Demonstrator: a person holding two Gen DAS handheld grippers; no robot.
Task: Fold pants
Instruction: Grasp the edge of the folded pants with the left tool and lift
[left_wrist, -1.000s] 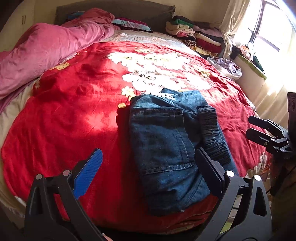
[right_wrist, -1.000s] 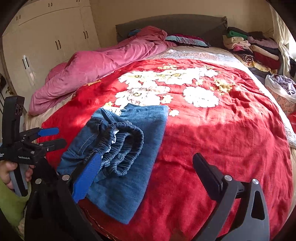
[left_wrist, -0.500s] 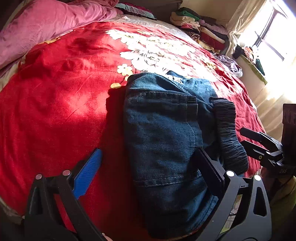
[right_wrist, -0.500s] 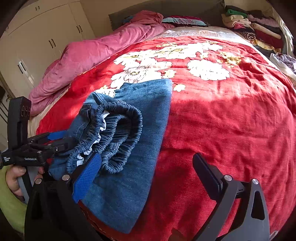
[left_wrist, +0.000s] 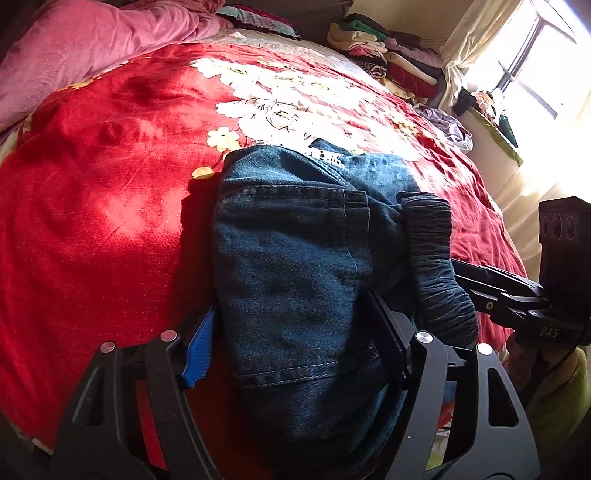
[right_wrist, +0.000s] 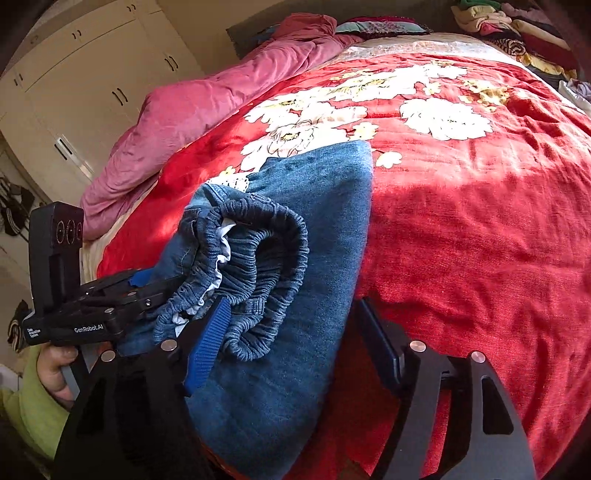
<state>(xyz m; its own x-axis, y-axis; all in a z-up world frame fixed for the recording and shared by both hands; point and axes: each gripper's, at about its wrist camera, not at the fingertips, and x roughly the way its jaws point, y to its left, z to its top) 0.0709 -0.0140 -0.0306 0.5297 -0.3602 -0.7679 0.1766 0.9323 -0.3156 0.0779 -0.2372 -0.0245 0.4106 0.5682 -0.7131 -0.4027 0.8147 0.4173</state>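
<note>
Folded blue denim pants (left_wrist: 291, 266) lie on the red flowered blanket (left_wrist: 92, 206) near the bed's front edge, with the elastic waistband (left_wrist: 432, 258) bunched on the right. My left gripper (left_wrist: 291, 339) is open, its fingers straddling the near end of the pants. In the right wrist view the pants (right_wrist: 317, 236) lie left of centre with the waistband (right_wrist: 258, 266) curled on top. My right gripper (right_wrist: 291, 332) is open, its fingers either side of the pants' near edge. The left gripper (right_wrist: 147, 284) also shows there at the waistband's left.
A pink quilt (left_wrist: 92, 48) lies along the bed's left side. Stacked folded clothes (left_wrist: 388, 62) sit at the far right corner by the window (left_wrist: 535, 74). Cream wardrobes (right_wrist: 92, 92) stand beyond the bed's left side.
Both grippers have moved forward and down onto the near end of the pants. Their fingers now straddle the fabric. The pants themselves have not shifted.
</note>
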